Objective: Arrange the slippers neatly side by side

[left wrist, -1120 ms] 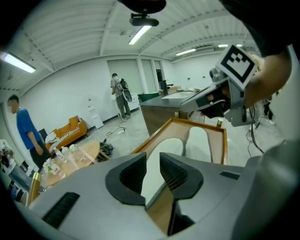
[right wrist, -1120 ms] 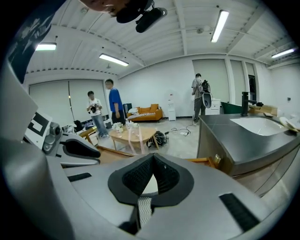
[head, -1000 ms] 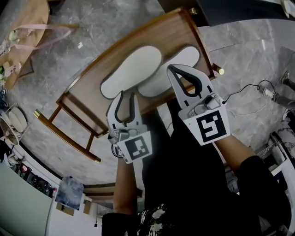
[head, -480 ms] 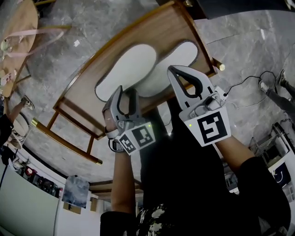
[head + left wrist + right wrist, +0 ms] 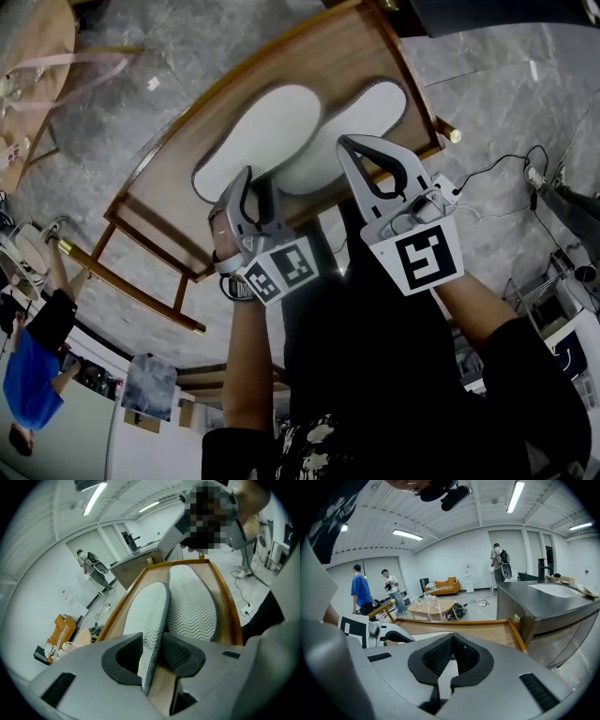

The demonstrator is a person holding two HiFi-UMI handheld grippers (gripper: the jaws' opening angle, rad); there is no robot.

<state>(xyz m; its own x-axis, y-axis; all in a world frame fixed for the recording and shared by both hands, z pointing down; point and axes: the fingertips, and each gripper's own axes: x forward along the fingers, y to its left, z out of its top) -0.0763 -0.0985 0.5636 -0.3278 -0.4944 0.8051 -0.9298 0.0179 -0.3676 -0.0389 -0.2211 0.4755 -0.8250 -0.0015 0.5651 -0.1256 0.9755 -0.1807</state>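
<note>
White left slipper point(image 5: 258, 141) lies on the table point(image 5: 347, 47), overlapping the right slipper point(image 5: 370, 112) and pointing away from the left gripper point(image 5: 255, 183). Its jaws have just been closing and now pinch the heel. Right gripper point(image 5: 347, 145) is pressed together, empty.

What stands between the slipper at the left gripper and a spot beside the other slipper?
Nothing visible. The left gripper, whose jaws have just been closing, has the edge of the left slipper between them. That slipper overlaps the right slipper; bare tabletop shows to its left.
</note>
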